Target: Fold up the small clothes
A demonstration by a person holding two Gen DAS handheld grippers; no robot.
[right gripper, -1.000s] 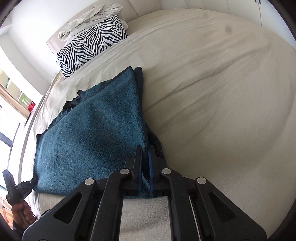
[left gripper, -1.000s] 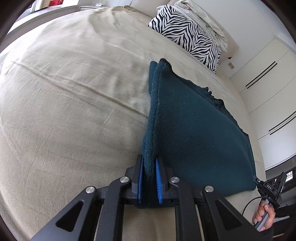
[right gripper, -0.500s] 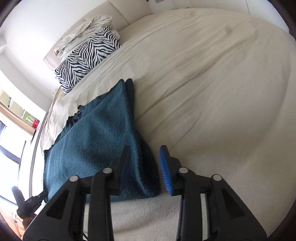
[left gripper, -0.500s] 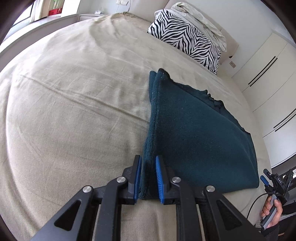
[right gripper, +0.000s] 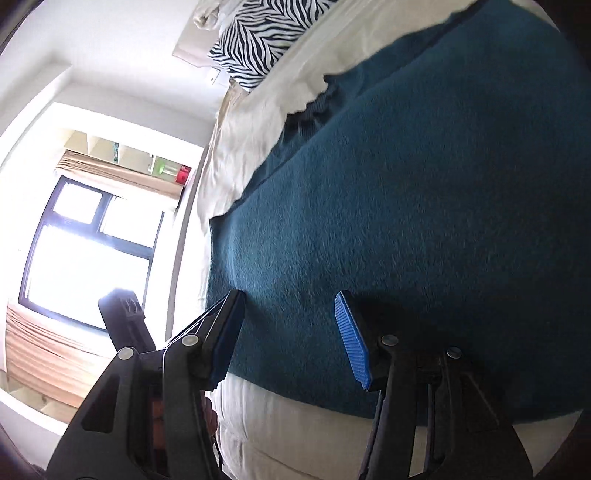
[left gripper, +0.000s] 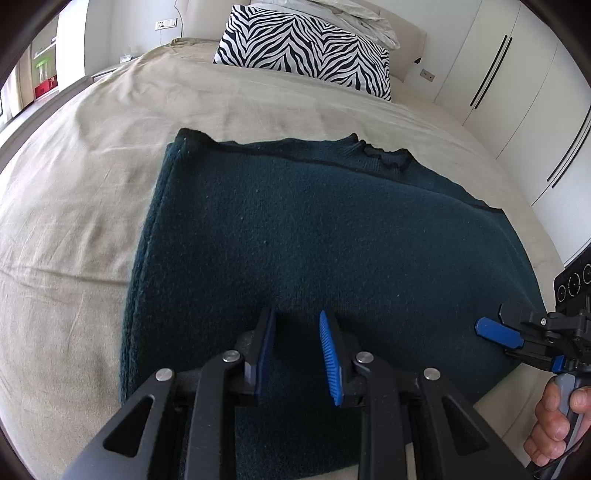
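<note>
A dark teal knitted garment [left gripper: 314, 236] lies folded flat on the beige bed sheet [left gripper: 74, 206], its doubled edge on the left. My left gripper [left gripper: 297, 354] is open and empty, hovering over the garment's near edge. My right gripper [right gripper: 291, 336] is open and empty over the same garment [right gripper: 406, 206] near its front edge. The right gripper also shows in the left wrist view [left gripper: 524, 332], at the garment's right corner.
A zebra-striped pillow [left gripper: 306, 48] and a crumpled white cloth [left gripper: 343, 14] lie at the head of the bed. White wardrobe doors [left gripper: 517, 92] stand to the right. A window [right gripper: 88, 251] and shelves [right gripper: 147, 162] are on the far side.
Both grippers let go of the garment's ends and opened. The garment now lies flat. Both grippers turned to face it from its near edge.
</note>
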